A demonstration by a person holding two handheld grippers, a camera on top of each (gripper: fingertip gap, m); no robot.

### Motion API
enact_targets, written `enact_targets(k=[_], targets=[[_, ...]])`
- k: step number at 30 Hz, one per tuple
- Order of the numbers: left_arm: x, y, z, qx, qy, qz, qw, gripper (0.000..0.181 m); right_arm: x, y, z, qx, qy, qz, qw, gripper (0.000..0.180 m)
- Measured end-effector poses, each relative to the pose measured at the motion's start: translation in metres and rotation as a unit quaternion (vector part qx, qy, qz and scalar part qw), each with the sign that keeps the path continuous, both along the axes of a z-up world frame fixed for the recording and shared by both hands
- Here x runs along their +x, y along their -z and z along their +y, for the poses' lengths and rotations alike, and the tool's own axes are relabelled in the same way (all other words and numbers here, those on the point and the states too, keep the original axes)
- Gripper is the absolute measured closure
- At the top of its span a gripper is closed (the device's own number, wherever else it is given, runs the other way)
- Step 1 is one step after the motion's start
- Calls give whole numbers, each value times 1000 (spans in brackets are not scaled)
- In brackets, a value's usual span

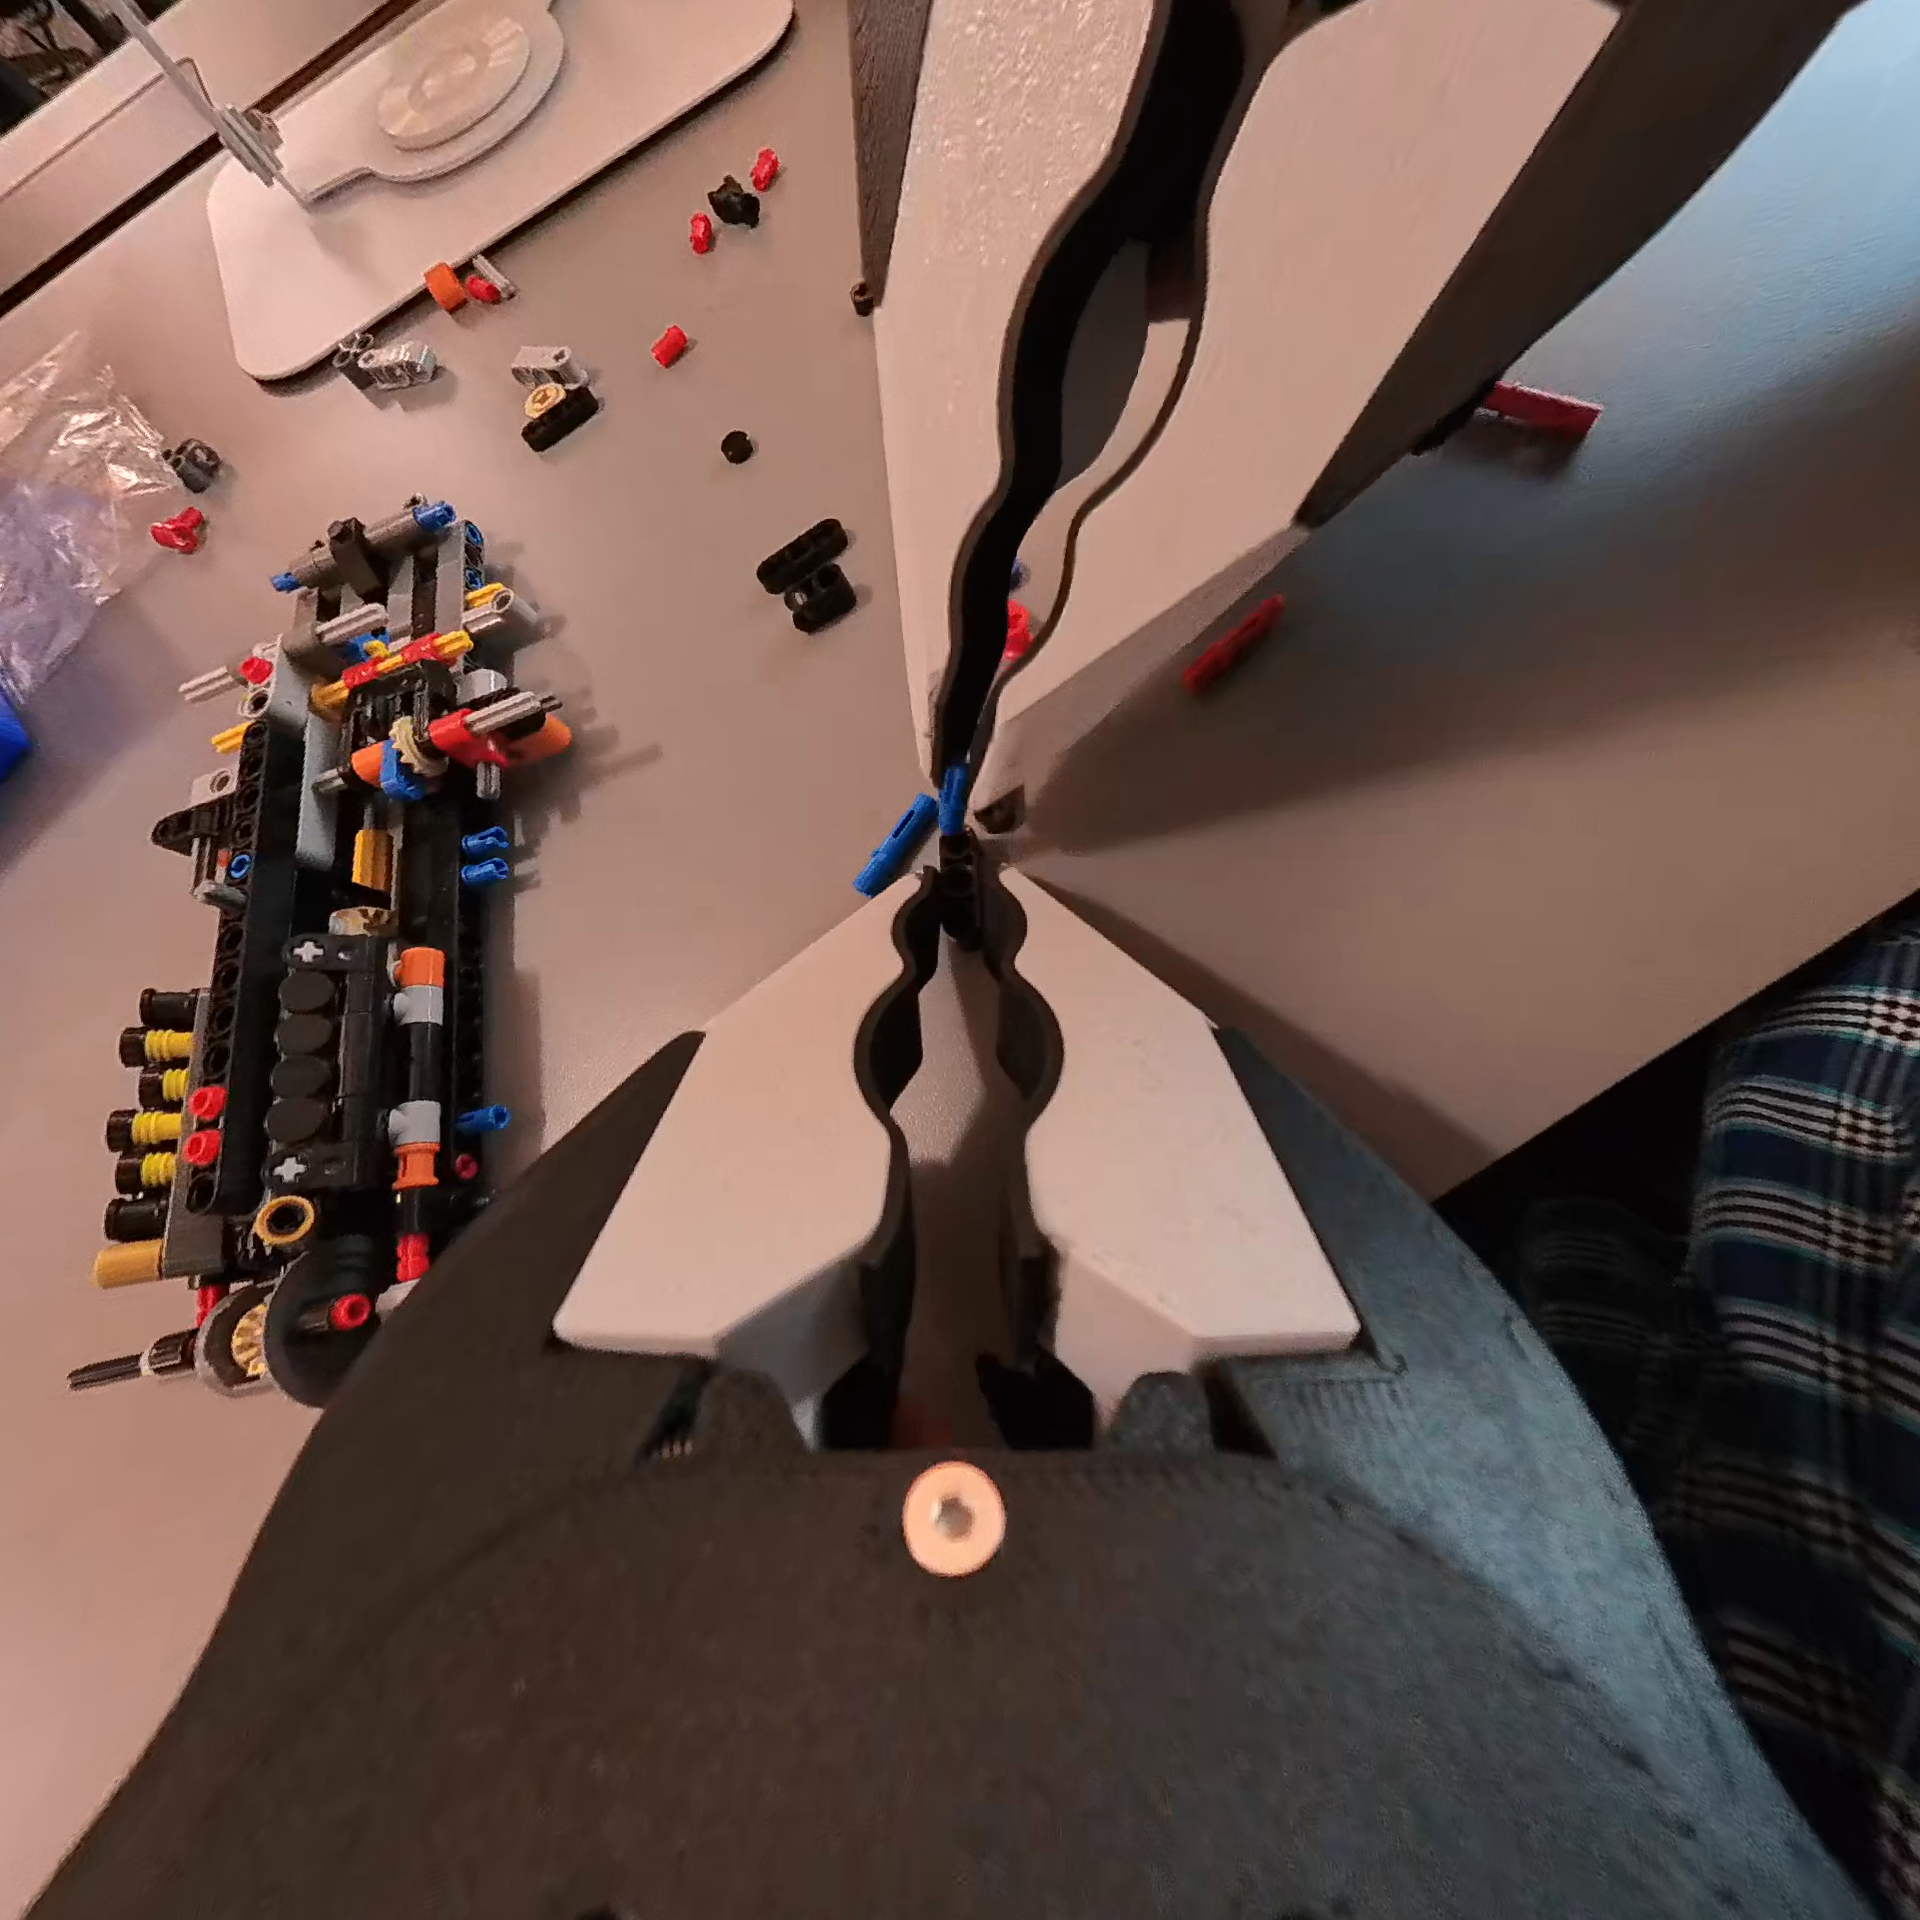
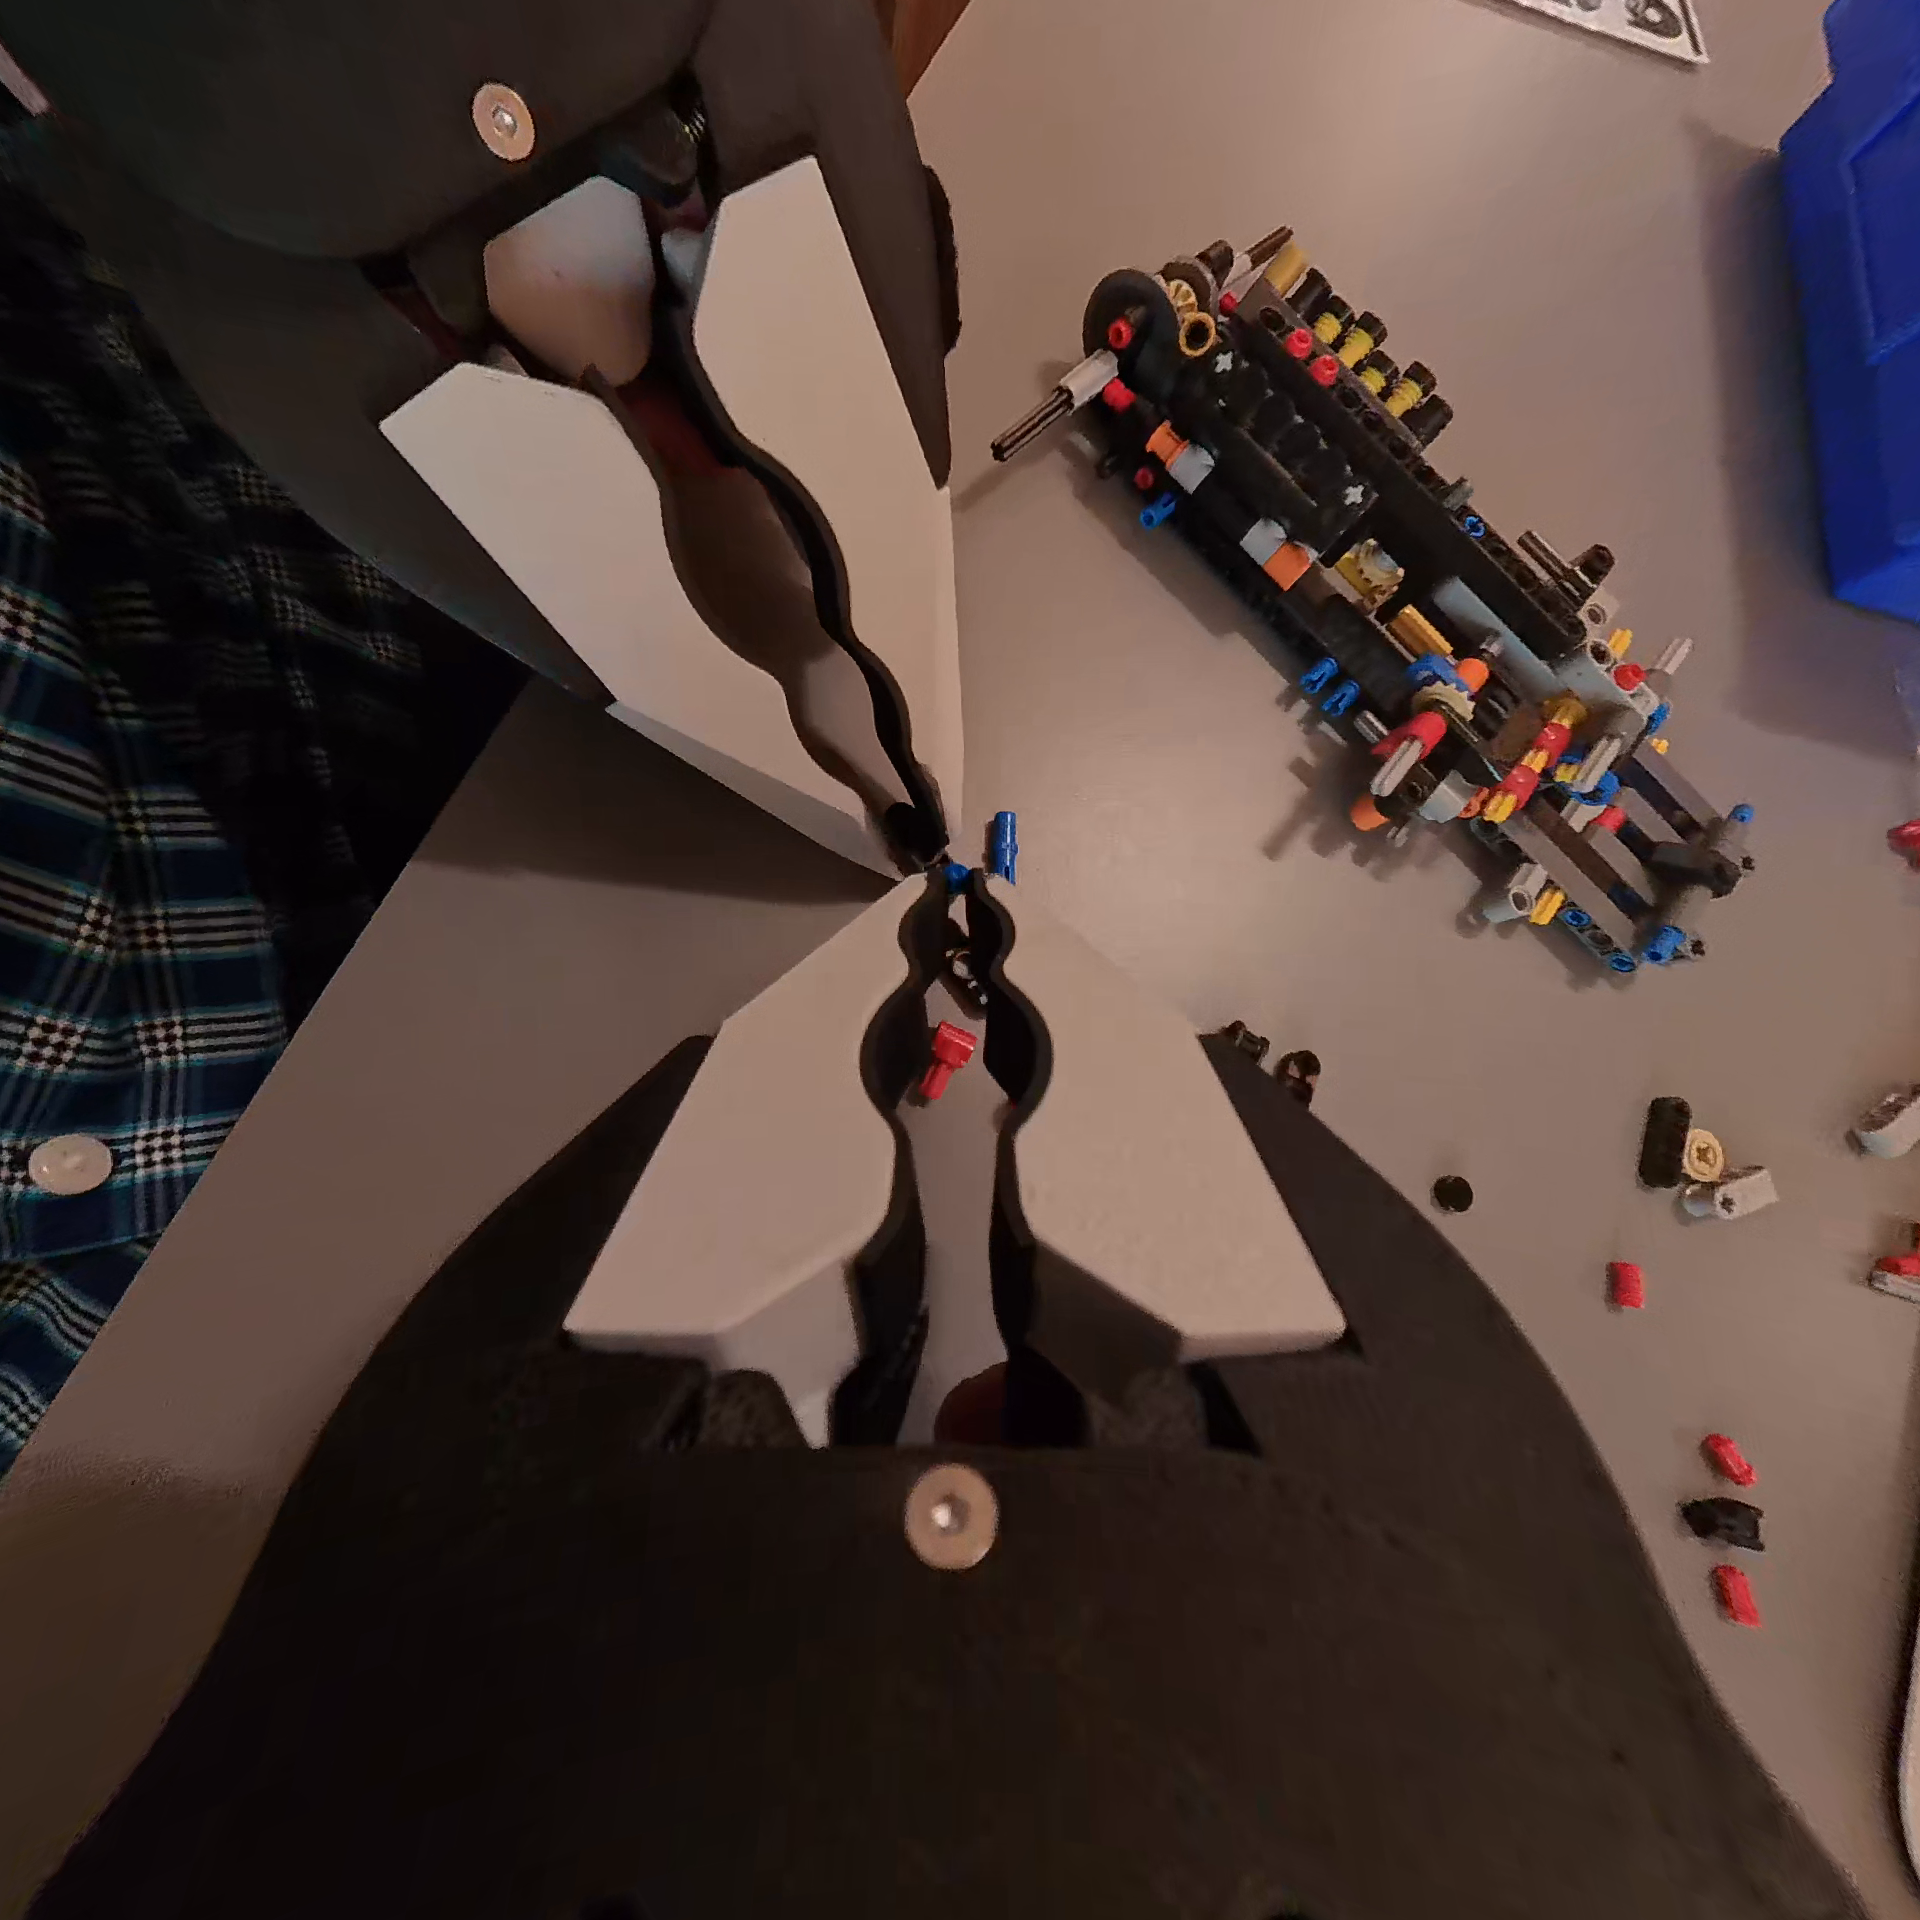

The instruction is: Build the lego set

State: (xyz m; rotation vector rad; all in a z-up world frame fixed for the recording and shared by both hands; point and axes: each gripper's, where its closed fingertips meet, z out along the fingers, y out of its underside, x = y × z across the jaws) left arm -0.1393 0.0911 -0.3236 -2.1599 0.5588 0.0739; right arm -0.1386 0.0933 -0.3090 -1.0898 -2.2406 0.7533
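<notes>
left gripper (image 1: 961, 909) fingers clamp black beam (image 1: 958, 883) | right gripper (image 2: 961, 894) fingers pinch blue pin (image 2: 956, 876) (tips meeting)

You have no legible writing to work from in either view. The one printed thing is a white sheet (image 2: 1621, 26) with black marks, cut off at the far edge of the desk (image 2: 1299, 156), well beyond and to the right of your right tool (image 2: 961, 894); too little of it shows to make out any characters. Nothing legible shows on the loose bricks, the assembled model or the tools themselves.
</notes>
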Motion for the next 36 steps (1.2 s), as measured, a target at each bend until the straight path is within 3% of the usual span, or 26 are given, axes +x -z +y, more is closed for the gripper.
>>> enact_targets(k=[1, 22, 27, 36], targets=[[0, 0, 0, 0, 1, 1, 1000, 175, 0, 1, 0, 3, -1, -4, 1000, 180], [2, 0, 0, 9, 25, 36, 999, 175, 1, 7, -3, 103, -61, -88, 989, 180], [2, 0, 0, 10, 33, 39, 999, 175, 1, 7, -3, 94, -58, -108, 988, 180], [3, 0, 0, 12, 40, 43, 998, 175, 2, 7, -1, 1, -37, -118, 992, 179]])
